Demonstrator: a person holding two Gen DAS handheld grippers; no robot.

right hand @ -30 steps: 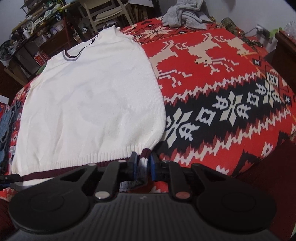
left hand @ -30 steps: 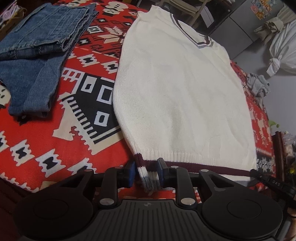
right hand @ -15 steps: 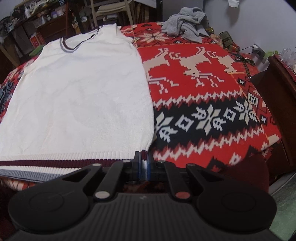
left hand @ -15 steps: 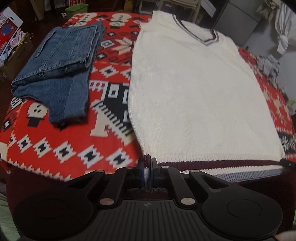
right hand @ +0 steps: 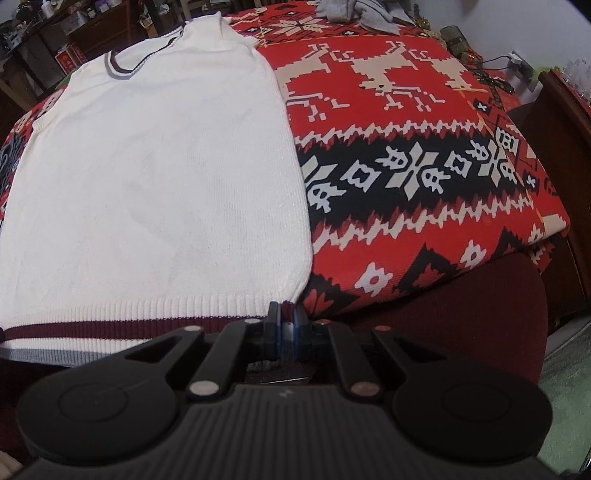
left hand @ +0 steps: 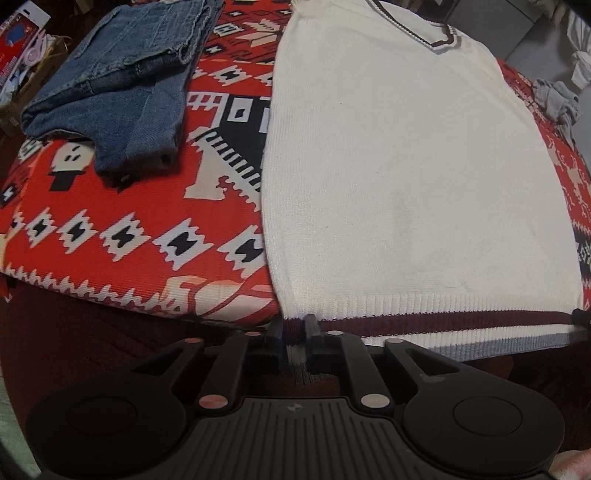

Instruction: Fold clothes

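Observation:
A cream knitted vest (left hand: 406, 166) with a maroon and grey striped hem lies flat on the patterned cloth, neck at the far end. It fills the left half of the right wrist view (right hand: 155, 192). My left gripper (left hand: 293, 332) stands at the vest's near left hem corner. Its jaws are opening, and the maroon hem (left hand: 443, 321) still lies loosely between them. My right gripper (right hand: 284, 328) is shut on the near right hem corner, pads pressed on the fabric. The hem runs straight between the two grippers along the table's near edge.
Folded blue jeans (left hand: 122, 81) lie at the far left on the red, black and cream tablecloth (right hand: 424, 177). A grey crumpled garment (right hand: 362, 11) sits at the far right end. A dark wooden cabinet (right hand: 561, 177) stands to the right; clutter and furniture lie beyond the table.
Both grippers closed on the hem corners and drew the hem toward the near table edge, flattening it. The left jaws have since parted again around the hem.

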